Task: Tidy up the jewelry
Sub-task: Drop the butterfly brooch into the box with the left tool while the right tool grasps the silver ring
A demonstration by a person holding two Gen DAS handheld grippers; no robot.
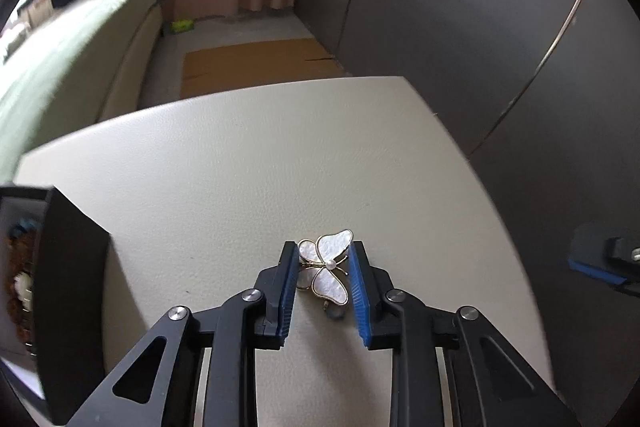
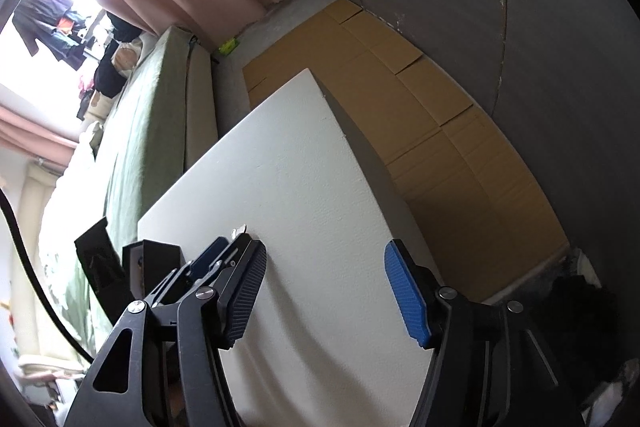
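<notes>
Left claw (image 1: 323,259): seen nearest the lens in the left wrist view, angled down onto the worktop (image 1: 224,163). Its blue ribbed pads (image 1: 288,287) are drawn in narrow on either side of a butterfly brooch (image 1: 326,269). The right pad appears to touch a wing edge; contact on the left side cannot be confirmed.

Butterfly brooch: pearly white wings in a thin gold rim, with a small pearl at the centre. It lies flat on the pale worktop between the pads, not lifted. A small clasp or pin is glimpsed just below it, blurred.

Right claw (image 2: 325,259): held wide over bare worktop, nothing between its pads. In the left wrist view it is glimpsed at the far right edge, well apart from the brooch.

Jewelry box (image 1: 76,267): a dark open case at the left edge of the worktop, with beads and other small pieces dimly seen inside. It is also seen in the right wrist view, beyond the left claw.

Step in hand: judged to be the pick-up of the brooch by the left claw, with closing nearly complete.

Next move: a firmer closing is called for, with the pads set square on the wing edges so that the thin flat piece is not squeezed out sideways. A lift and a carry leftward to the box would then be expected.

Risk: the brooch is thin and smooth, so a slip or a tilt during lifting is thought likely.
</notes>
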